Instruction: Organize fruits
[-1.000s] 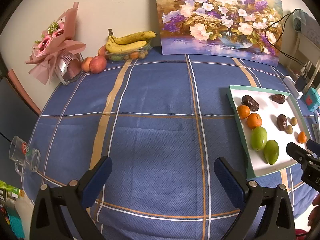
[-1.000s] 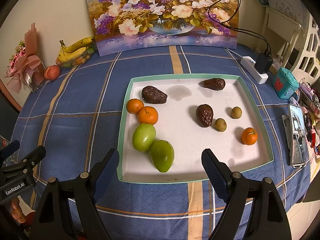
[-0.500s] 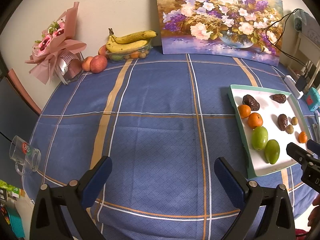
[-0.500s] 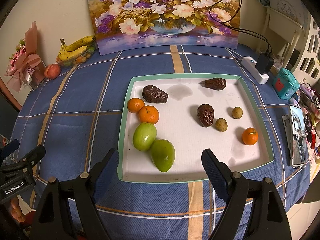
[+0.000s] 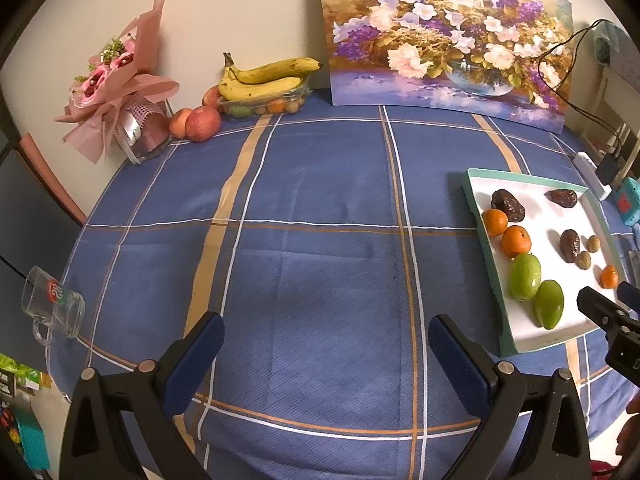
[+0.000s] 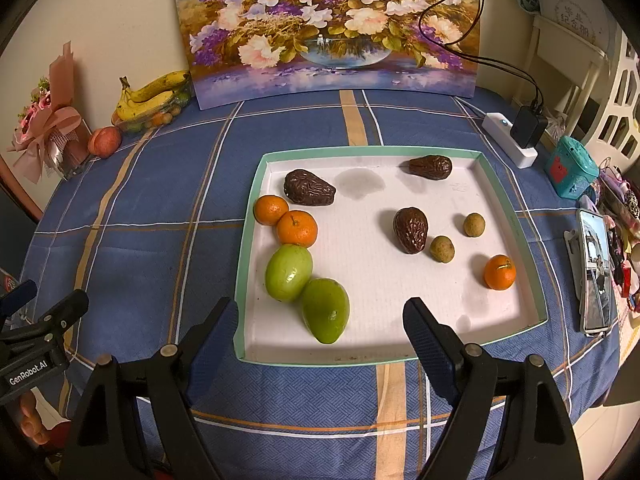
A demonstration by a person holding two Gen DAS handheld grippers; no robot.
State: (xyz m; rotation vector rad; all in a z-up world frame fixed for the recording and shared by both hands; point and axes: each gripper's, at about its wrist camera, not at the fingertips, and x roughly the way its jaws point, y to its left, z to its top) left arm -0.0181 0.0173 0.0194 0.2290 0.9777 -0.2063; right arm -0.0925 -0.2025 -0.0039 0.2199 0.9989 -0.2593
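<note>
A white tray with a green rim (image 6: 400, 360) lies on the blue checked tablecloth. It holds two green fruits (image 6: 326, 310), two oranges (image 6: 297, 228) side by side at its left, a third orange (image 6: 499, 272) at the right, three dark brown wrinkled fruits (image 6: 411, 229) and two small tan round fruits (image 6: 442, 249). My right gripper (image 6: 320, 320) is open and empty, above the tray's near edge. My left gripper (image 5: 326, 344) is open and empty over bare cloth, left of the tray (image 5: 490, 248).
Bananas on a clear box of fruit (image 5: 264, 80), apples (image 5: 202, 124) and a pink bouquet (image 5: 116, 92) stand by the far wall beside a flower painting (image 5: 448, 36). A glass mug (image 5: 52, 306) sits at the left table edge. A power strip (image 6: 510, 140), teal box (image 6: 572, 168) and phone (image 6: 596, 272) lie at the right.
Both views shift only slightly; the tray sits a little farther right in the left wrist view. Both grippers stay open and no fruit has moved.
</note>
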